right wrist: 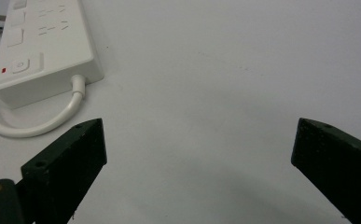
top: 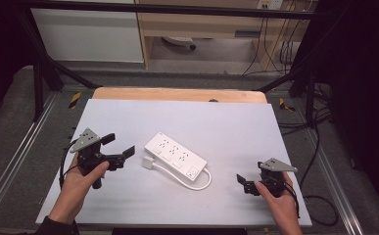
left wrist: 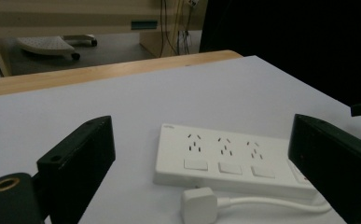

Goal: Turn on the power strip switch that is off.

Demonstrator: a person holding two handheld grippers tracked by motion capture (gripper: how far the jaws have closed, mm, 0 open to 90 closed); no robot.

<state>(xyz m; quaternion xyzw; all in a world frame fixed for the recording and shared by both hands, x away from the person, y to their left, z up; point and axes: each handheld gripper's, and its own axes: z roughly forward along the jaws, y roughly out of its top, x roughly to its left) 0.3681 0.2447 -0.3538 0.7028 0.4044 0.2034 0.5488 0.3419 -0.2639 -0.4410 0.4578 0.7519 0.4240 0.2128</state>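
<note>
A pale grey table (top: 128, 117) filled the workspace, with a wooden edge along its far side and a dark frame around it. At its middle lay a white power strip (top: 175, 155), flat and set at a slant, its three socket groups and switches facing up. Its white cable (top: 197, 186) looped out from the nearer end and curled back along the strip's near side to a white plug (top: 147, 162), which rested on the table just beside the strip's other end.

The left gripper (top: 119, 148) was just to the left of the strip, held above the table in the person's left hand (top: 82, 181); its jaws stood wide apart with nothing between them, and in the left gripper view they framed the strip and plug right ahead. The right gripper (top: 243, 184) was to the right of the strip's cable end, well apart from it, low near the table in the right hand (top: 280, 200). Its jaws also gaped wide and held nothing, with the strip's switch end ahead and to the left in its own view.
</note>
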